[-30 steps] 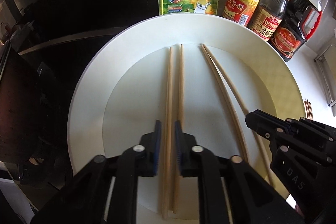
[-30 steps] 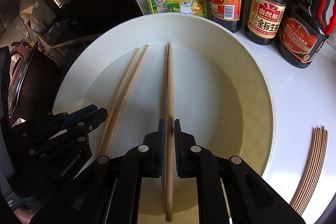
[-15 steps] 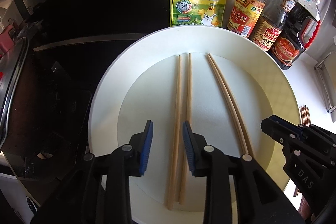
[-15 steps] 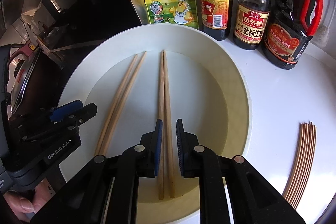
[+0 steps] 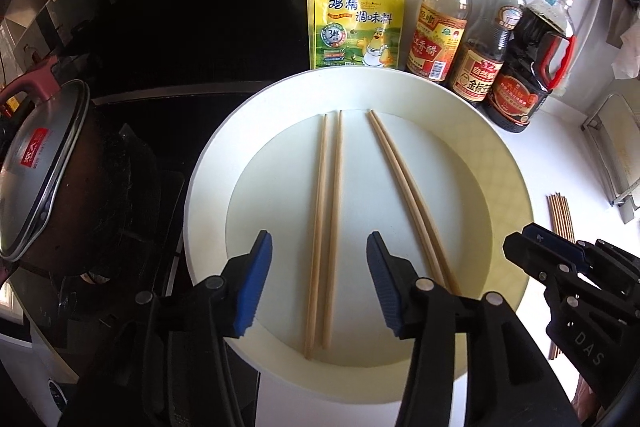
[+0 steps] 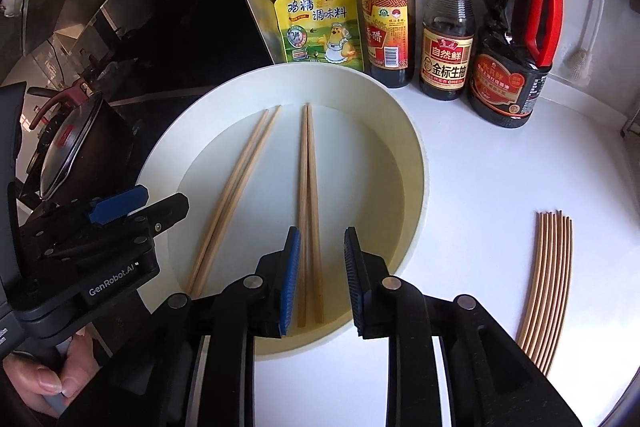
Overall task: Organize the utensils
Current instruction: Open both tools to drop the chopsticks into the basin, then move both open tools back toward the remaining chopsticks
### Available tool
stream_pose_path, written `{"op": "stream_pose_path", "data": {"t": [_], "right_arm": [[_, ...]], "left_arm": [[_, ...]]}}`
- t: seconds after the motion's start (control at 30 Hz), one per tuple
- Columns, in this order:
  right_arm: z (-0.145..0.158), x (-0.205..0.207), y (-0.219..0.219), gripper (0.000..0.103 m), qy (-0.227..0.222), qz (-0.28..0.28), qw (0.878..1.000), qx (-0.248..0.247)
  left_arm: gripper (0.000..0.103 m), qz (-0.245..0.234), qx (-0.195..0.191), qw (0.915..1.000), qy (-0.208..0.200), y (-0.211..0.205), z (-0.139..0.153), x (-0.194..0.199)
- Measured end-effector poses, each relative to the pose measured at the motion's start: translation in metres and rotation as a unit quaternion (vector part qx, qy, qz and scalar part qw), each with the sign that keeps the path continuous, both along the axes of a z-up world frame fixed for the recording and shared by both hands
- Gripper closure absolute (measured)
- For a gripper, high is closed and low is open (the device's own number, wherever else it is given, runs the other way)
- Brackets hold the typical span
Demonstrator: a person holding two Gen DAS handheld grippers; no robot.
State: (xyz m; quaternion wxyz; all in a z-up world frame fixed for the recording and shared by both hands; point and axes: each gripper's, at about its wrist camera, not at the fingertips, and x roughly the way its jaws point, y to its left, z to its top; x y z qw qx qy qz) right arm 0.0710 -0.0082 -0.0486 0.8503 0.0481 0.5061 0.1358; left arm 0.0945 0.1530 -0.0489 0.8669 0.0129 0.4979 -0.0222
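Note:
A large white plate [image 5: 208, 187] [image 6: 412, 163] holds two pairs of wooden chopsticks. The left pair [image 5: 329, 219] [image 6: 234, 195] lies under my left gripper [image 5: 319, 281], which is open and raised above it. The right pair [image 5: 404, 183] [image 6: 309, 203] lies under my right gripper [image 6: 322, 277], which is open and empty above its near ends. The right gripper also shows at the right edge of the left wrist view [image 5: 560, 267]. A bundle of several more chopsticks [image 6: 548, 283] [image 5: 560, 215] lies on the white counter right of the plate.
A yellow seasoning pouch [image 5: 358, 23] and three sauce bottles [image 6: 448, 11] stand behind the plate. A pot with a lid [image 5: 44, 167] sits on the dark stove at left. A metal rack [image 5: 612, 155] stands at far right.
Both grippers opened, let go of their chopstick pairs, and pulled back and up. Both pairs now lie on the plate.

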Motion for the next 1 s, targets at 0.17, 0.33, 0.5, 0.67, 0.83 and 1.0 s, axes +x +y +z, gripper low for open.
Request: {"op": "stream_pose_path", "data": {"t": [0.17,0.33,0.5,0.67,0.83,1.0], "right_arm": [[0.003,-0.016,-0.012,0.077,-0.001,-0.005,1.0,-0.004],[0.006,-0.03,-0.028,0.07,-0.004,-0.016,1.0,-0.01],[0.008,-0.045,-0.05,0.062,-0.009,-0.029,0.999,-0.025],[0.006,-0.057,-0.078,0.06,-0.001,-0.05,0.998,-0.03],[0.002,-0.07,-0.108,0.058,0.006,-0.076,0.997,-0.028],[-0.004,-0.084,-0.143,0.055,0.01,-0.107,0.994,-0.032]], "left_arm": [[0.049,-0.008,-0.002,1.0,0.0,-0.01,0.004,-0.017],[0.043,-0.015,-0.004,0.9999,0.0,-0.026,0.004,-0.032],[0.039,-0.025,-0.011,0.9996,0.004,-0.045,0.003,-0.041],[0.031,-0.042,-0.014,0.999,0.004,-0.07,0.001,-0.05],[0.025,-0.056,-0.01,0.9984,-0.001,-0.096,0.001,-0.057],[0.023,-0.075,-0.015,0.9971,-0.004,-0.122,0.001,-0.064]]}}
